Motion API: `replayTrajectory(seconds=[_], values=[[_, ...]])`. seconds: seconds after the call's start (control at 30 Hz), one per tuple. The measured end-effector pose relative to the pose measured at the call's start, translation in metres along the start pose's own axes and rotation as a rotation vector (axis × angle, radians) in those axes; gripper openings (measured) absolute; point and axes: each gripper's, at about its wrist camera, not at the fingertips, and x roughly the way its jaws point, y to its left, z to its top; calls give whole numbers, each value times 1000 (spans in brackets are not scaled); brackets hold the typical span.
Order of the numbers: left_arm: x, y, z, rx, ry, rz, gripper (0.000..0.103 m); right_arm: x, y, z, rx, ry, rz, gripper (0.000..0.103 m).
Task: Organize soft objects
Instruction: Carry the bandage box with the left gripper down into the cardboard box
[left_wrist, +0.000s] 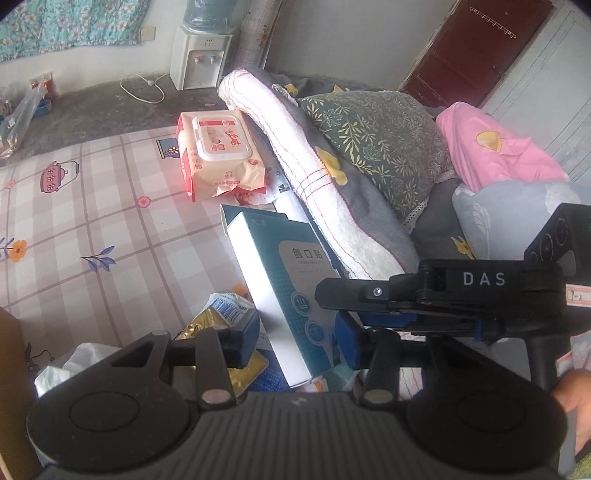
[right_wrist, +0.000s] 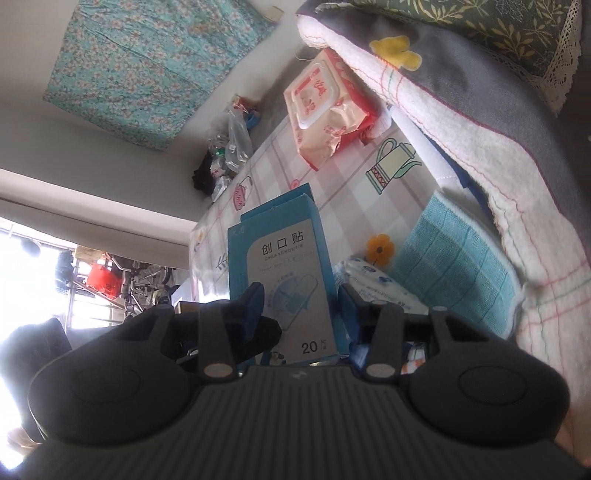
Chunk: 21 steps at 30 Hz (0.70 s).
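Both grippers on one box

Left gripper and right gripper clamp the blue box above the checked sheet.

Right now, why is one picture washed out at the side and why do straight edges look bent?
Right wrist view: daylight through the bright doorway at lower left overexposes that corner to white. Left wrist view: even light, though the red-and-cream wet-wipe pack has a pinkish glow along its left edge. Both views: the fisheye lens bows the checked floral tablecloth lines and darkens the corners.

One teal-and-white cardboard plaster box and one pink-and-cream plastic wet-wipe pack are in view. There are two hand-held grippers, one green leaf-patterned pillow and one rolled white towel.
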Motion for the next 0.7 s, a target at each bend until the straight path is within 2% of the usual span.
replayTrajectory(seconds=[0.2,0.37,0.5,0.7], values=[[-56,6,-33,23,-79,27,46,-17,40,-42,-63,-5,34,44],[-99,36,-63,-32,-128,57,46,-7,81,-78,-115,37,60,44],[-140,71,-87,-86,-169,110,46,18,128,-108,-181,92,89,44],[-199,141,-122,-189,-227,219,46,82,212,-155,-285,211,150,44]])
